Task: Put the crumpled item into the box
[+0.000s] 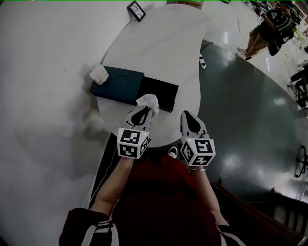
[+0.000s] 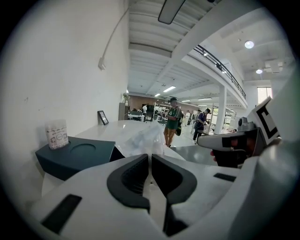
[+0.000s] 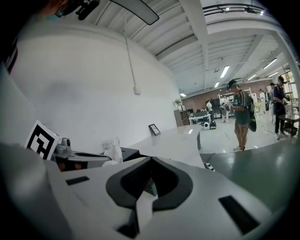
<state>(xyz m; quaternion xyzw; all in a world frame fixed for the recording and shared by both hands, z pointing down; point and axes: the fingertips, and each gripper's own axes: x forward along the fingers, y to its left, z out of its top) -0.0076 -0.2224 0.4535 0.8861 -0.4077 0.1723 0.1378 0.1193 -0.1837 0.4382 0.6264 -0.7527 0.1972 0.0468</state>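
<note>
The crumpled white item [image 1: 148, 101] hangs at the tips of my left gripper [image 1: 144, 110], which is shut on it, just over the near edge of the open black box [image 1: 161, 92]. In the left gripper view the crumpled item [image 2: 143, 137] bulges out past the left gripper [image 2: 150, 157], whose jaws are pressed together on it. The dark teal lid [image 1: 118, 84] lies against the box's left side. My right gripper [image 1: 190, 116] is shut and holds nothing, to the right of the box near the table's front edge. In its own view the right gripper [image 3: 151, 160] has its tips meeting.
A small white patterned paper object [image 1: 98, 74] stands on the lid's far left corner. A framed picture [image 1: 136, 10] stands at the far end of the white table [image 1: 168, 48]. Dark green floor [image 1: 240, 110] lies to the right, with people standing far off.
</note>
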